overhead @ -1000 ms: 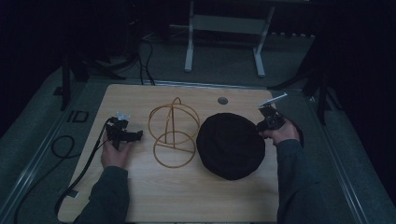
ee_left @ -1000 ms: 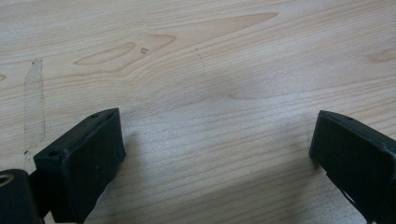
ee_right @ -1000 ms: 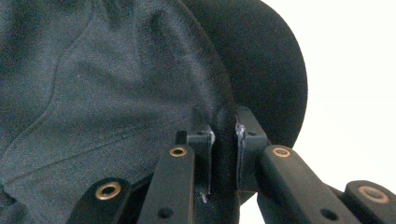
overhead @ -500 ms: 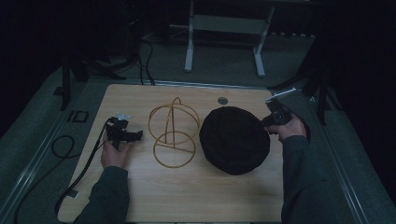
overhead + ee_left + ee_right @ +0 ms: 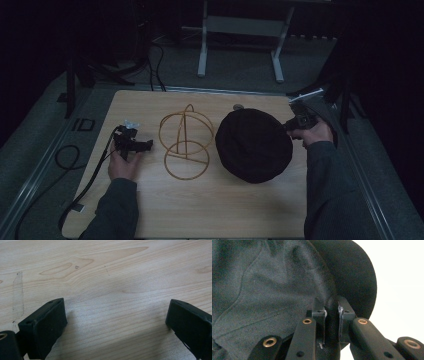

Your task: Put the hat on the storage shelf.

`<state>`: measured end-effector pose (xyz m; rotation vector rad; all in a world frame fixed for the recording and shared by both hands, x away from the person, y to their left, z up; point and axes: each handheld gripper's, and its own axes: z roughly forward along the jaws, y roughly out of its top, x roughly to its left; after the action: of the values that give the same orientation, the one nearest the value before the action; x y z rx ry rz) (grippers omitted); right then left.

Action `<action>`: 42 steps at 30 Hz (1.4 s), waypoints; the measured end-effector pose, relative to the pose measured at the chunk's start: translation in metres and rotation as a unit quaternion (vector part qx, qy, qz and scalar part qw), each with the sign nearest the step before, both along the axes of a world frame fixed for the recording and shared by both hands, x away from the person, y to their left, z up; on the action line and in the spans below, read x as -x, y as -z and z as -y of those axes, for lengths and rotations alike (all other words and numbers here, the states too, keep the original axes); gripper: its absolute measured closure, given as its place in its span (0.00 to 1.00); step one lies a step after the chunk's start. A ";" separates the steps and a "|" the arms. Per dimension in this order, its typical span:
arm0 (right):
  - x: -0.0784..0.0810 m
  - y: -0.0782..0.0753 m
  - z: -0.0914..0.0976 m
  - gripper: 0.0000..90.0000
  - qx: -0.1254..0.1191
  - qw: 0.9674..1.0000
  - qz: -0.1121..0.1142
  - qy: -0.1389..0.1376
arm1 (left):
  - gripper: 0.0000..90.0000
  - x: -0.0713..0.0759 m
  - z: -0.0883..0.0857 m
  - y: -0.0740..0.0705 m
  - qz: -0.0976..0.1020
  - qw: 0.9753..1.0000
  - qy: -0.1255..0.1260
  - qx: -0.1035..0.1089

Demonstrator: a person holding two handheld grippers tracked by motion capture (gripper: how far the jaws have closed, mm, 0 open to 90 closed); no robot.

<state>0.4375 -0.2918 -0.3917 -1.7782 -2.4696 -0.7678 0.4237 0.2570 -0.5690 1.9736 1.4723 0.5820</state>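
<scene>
Black hat [image 5: 254, 144] on the tabletop [image 5: 220, 210], right of centre, near edge pinched by the right hand-held gripper [image 5: 292, 125] at the hat's right side. Right hand-held gripper view: jaws clamped tight on a fold of the hat's dark fabric [image 5: 274, 285], brim curving away above. Left hand-held gripper [image 5: 145, 145] well apart from the hat, resting low at the tabletop's left, jaws spread wide over bare wood [image 5: 112, 290], nothing between them. Wire stand [image 5: 186, 141] between the two, just beside the hat's left edge.
</scene>
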 end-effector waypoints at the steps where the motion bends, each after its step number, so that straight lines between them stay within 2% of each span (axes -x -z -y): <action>1: 0.000 -0.001 0.000 0.89 -0.001 1.000 0.001 0.001 | 0.03 0.000 0.000 0.000 0.000 1.000 0.000 0.000; 15: -0.001 -0.014 0.003 0.89 -0.006 1.000 0.001 0.001 | 0.03 0.000 0.000 0.000 0.000 1.000 0.000 -0.001; 31: -0.004 -0.036 0.002 0.89 -0.014 1.000 0.005 0.002 | 0.03 0.000 0.000 0.000 -0.001 1.000 0.001 -0.002; 42: -0.005 -0.042 0.003 0.89 -0.018 1.000 0.003 0.001 | 0.03 0.000 0.000 0.000 0.000 1.000 0.001 -0.001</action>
<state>0.4423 -0.2944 -0.3500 -1.7699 -2.4427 -0.8129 0.4237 0.2572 -0.5689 1.9775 1.4700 0.5831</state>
